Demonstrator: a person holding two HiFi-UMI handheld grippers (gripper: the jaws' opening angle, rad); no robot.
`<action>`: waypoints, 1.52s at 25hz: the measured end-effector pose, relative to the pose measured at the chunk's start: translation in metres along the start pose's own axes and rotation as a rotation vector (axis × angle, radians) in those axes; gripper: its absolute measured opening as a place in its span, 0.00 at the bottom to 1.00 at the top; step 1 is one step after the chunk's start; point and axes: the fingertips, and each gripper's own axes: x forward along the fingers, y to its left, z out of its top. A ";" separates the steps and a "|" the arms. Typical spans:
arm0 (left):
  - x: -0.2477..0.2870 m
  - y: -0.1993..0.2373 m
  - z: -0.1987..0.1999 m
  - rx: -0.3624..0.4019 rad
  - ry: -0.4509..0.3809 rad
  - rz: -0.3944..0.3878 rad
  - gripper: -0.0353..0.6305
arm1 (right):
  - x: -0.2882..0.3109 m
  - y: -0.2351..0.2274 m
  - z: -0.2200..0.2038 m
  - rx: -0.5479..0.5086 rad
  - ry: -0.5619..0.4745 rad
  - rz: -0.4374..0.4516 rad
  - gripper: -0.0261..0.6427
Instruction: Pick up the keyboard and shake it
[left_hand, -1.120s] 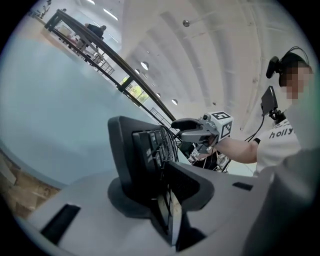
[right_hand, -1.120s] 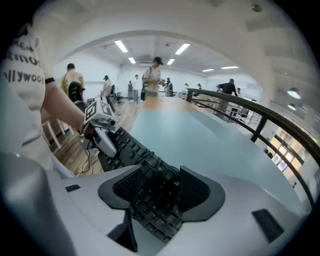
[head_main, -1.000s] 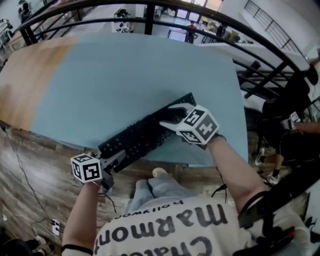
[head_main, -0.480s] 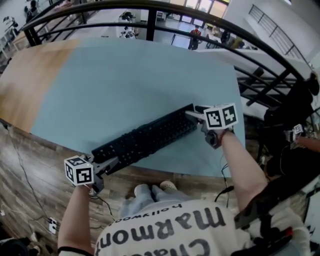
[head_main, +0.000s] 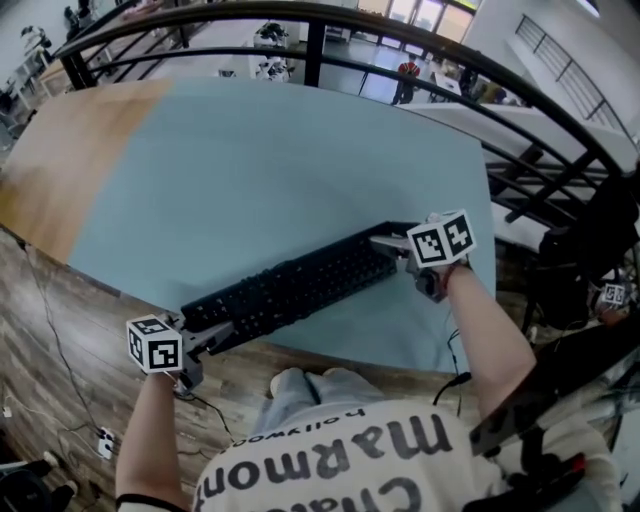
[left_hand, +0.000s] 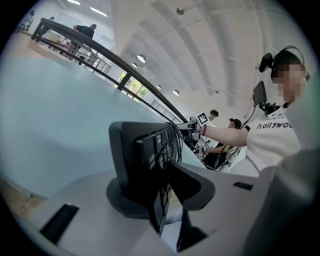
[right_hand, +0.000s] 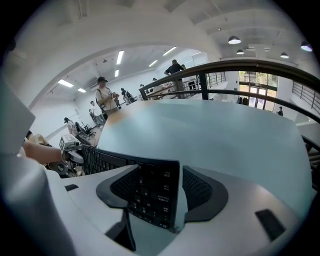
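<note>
**Keyboard held at both ends, right grip letting go**

The black keyboard (head_main: 290, 285) lay slantwise over the near right part of the blue-green table (head_main: 250, 160). Its right end pointed far and right. Its left end reached past the table's near edge, above the wooden floor (head_main: 60, 380). From the head view it could not be told for sure whether the keyboard rested on the table or hung just above it, since its underside was hidden.

The left gripper (left_hand: 159, 192) had the keyboard's left end between its jaws. Both pads (left_hand: 125, 200) pressed on it, though the jaws were starting to ease apart. In the left gripper view the keyboard ran away end-on, so only a few dark keys showed and the rest was squeezed out of sight. In the head view this end was partly covered by the gripper's own body.

The right gripper (right_hand: 162, 192) stood around the keyboard's right end with its jaws opening. A thin gap showed beside the right pad, while the left pad seemed to sit just against the keys. The print on those keys was too faint to read.

A black railing (head_main: 400, 35) curved round the table's far side, cut off at the frame's edges.
</note>
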 end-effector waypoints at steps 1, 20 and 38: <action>0.000 0.000 0.000 -0.001 0.004 0.002 0.23 | 0.001 0.000 0.000 0.004 0.004 0.008 0.47; -0.059 -0.008 0.113 0.317 -0.147 0.261 0.28 | -0.016 0.032 0.128 -0.116 -0.271 0.056 0.40; -0.110 -0.187 0.281 1.236 -0.294 0.578 0.28 | -0.184 0.049 0.238 -0.215 -0.798 0.062 0.41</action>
